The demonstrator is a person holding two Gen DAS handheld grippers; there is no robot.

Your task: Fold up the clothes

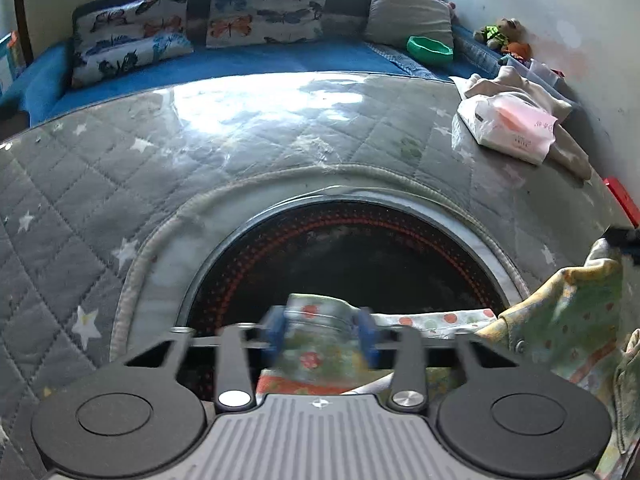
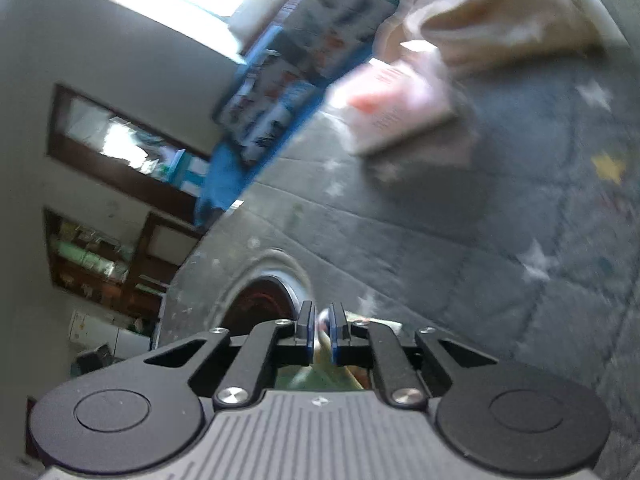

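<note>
Your left gripper [image 1: 322, 334] has its blue pads closed on a bunched fold of the printed garment [image 1: 316, 356], which sits directly between the fingers and spreads right across the near edge of the view. Your right gripper [image 2: 321, 336] is nearly closed, pinching a thin edge of the same cloth [image 2: 320, 344]; most of it is hidden below the fingers.

Beneath the garment lies a black round panel with red dots [image 1: 344, 256], set into the grey quilted worktop cover [image 1: 200, 152].

The left view alone shows the tissue pack [image 1: 508, 128] far right, the green bowl [image 1: 430, 50] and butterfly cushions [image 1: 268, 8]. The right view is tilted and motion-blurred; a beige cloth [image 2: 500, 12] is hard to make out.
</note>
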